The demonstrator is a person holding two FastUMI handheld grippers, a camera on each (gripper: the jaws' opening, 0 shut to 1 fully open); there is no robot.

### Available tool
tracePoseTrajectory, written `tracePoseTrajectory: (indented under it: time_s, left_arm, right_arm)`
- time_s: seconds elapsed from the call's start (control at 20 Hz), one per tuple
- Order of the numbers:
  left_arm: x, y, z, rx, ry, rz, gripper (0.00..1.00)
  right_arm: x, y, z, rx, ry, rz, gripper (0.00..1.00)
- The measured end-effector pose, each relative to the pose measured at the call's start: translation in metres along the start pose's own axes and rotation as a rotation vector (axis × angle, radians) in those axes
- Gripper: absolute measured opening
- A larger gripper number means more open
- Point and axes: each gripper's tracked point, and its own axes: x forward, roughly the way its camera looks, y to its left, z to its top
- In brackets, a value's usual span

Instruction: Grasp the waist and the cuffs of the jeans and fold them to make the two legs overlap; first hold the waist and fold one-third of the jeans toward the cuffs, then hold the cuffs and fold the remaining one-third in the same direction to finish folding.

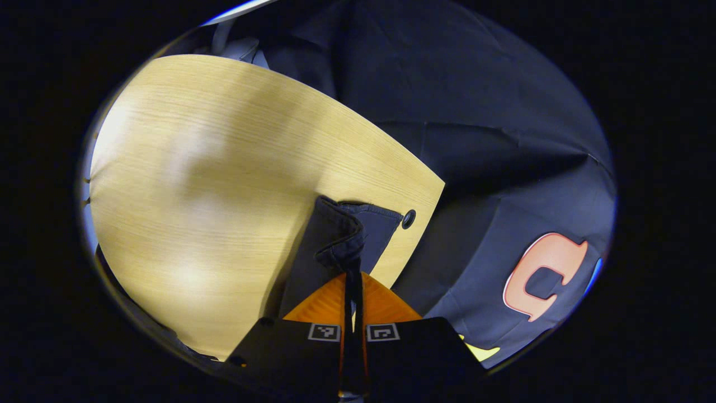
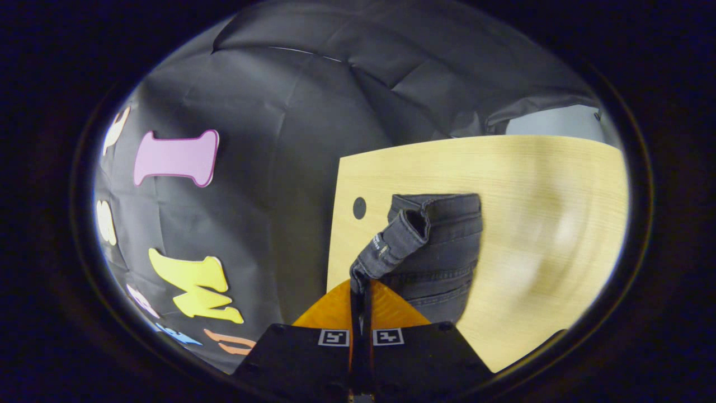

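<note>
Pale wooden table [image 1: 224, 168] sits by black cloth. Both the left gripper [image 1: 353, 280] and right gripper [image 2: 361, 288] pinch tight on dark denim jeans [image 2: 442, 246].

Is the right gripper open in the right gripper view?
No, the right gripper is shut on the jeans, with dark cloth pinched between its jaws.

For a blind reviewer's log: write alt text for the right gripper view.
The right gripper, shut on a bunched edge of the dark jeans, lifts that edge above a light wooden table. The rest of the jeans lie on the table near its left edge, beside a small round hole in the tabletop. Black cloth hangs behind.
</note>
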Motion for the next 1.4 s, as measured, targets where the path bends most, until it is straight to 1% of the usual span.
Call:
tracePoseTrajectory:
  time_s: [0.2, 0.35, 0.4, 0.5, 0.65, 0.7, 0.85, 0.95, 1.05, 1.1, 1.15, 1.2, 1.25, 1.3, 1.35, 1.4]
  left_arm:
    - [0.042, -0.028, -0.002, 0.023, -0.011, 0.026, 0.03]
    - [0.070, -0.043, -0.005, 0.041, -0.008, 0.049, 0.04]
    - [0.086, -0.049, -0.005, 0.054, -0.011, 0.058, 0.03]
    - [0.109, -0.052, -0.008, 0.070, 0.006, 0.086, 0.03]
    - [0.141, -0.054, -0.009, 0.134, -0.006, 0.131, 0.03]
    - [0.149, -0.057, -0.011, 0.151, -0.004, 0.135, 0.03]
    - [0.167, -0.053, -0.009, 0.173, -0.001, 0.152, 0.03]
    - [0.178, -0.048, -0.006, 0.219, 0.001, 0.163, 0.03]
    - [0.182, -0.048, -0.005, 0.287, 0.004, 0.152, 0.04]
    - [0.184, -0.054, -0.008, 0.312, 0.013, 0.115, 0.06]
    - [0.181, -0.064, -0.013, 0.329, 0.017, 0.070, 0.00]
    - [0.179, -0.076, -0.019, 0.332, 0.009, 0.019, 0.25]
    - [0.175, -0.085, -0.021, 0.343, 0.001, -0.012, 0.49]
    - [0.169, -0.093, -0.024, 0.367, -0.006, -0.037, 0.74]
    - [0.161, -0.099, -0.029, 0.393, -0.010, -0.062, 0.98]
    - [0.151, -0.107, -0.034, 0.424, -0.004, -0.091, 0.99]
  right_arm:
    - [0.038, 0.009, 0.004, -0.001, -0.021, -0.025, 0.01]
    - [0.066, 0.009, 0.008, -0.042, -0.050, -0.063, 0.01]
    - [0.074, 0.010, 0.010, -0.053, -0.055, -0.075, 0.01]
    - [0.094, 0.004, 0.012, -0.057, -0.074, -0.105, 0.01]
    - [0.121, -0.004, 0.014, -0.076, -0.095, -0.145, 0.01]
    - [0.128, -0.005, 0.014, -0.098, -0.101, -0.152, 0.01]
    - [0.137, -0.014, 0.013, -0.137, -0.101, -0.172, 0.01]
    - [0.137, -0.014, 0.014, -0.147, -0.108, -0.185, 0.01]
    - [0.139, -0.015, 0.013, -0.168, -0.114, -0.193, 0.01]
    - [0.139, -0.011, 0.010, -0.169, -0.106, -0.161, 0.01]
    - [0.146, -0.010, 0.004, -0.156, -0.087, -0.128, 0.32]
    - [0.155, -0.010, 0.001, -0.163, -0.061, -0.136, 0.63]
    - [0.162, -0.018, -0.010, -0.197, -0.057, -0.154, 0.94]
    - [0.151, -0.013, -0.009, -0.236, -0.066, -0.162, 0.91]
    - [0.146, -0.012, -0.012, -0.267, -0.066, -0.161, 0.98]
    - [0.140, -0.005, -0.016, -0.279, -0.055, -0.147, 0.98]
